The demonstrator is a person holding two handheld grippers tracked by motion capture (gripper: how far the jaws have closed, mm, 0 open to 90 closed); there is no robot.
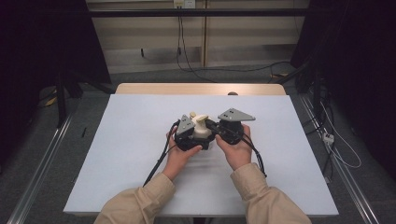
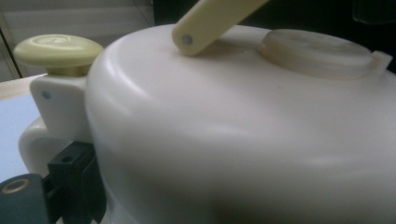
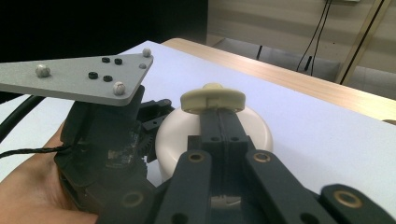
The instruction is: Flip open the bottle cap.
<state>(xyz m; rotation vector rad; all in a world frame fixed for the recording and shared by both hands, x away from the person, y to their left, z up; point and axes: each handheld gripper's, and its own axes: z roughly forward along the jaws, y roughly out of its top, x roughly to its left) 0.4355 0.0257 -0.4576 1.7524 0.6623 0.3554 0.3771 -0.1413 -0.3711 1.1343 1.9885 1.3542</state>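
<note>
1. Both forearms in tan sleeves come in from the bottom of the high view, hands (image 1: 180, 156) meeting near the middle of the white tabletop (image 1: 116, 154), palms turned inward toward each other.
2. Left gripper (image 1: 189, 135) sits against the left side of a cream pot (image 1: 201, 132); right gripper (image 1: 219, 130) comes in from the right, level and pointing at the pot.
3. Right jaws: pressed together, tips up against the pale yellow handle (image 3: 213, 99) on the pot's lid. A thin strip of it seems to sit between the tips, but that is not certain.
4. Left jaws: one black jaw visible low beside the pot wall; spread or pinching, cannot tell.
5. Count: one pot, one round knob (image 2: 58, 51), one yellow handle, two grippers, two grey three-cornered plates, two hands.
6. Pot location: tabletop centre, between the two grippers, touching both.
7. Left gripper view gives the knob on its bracket and a flat round cap (image 2: 317, 51) on the lid up close.
8. Right gripper view gives the left gripper's plate (image 3: 79, 77) and the hand under it.
</note>
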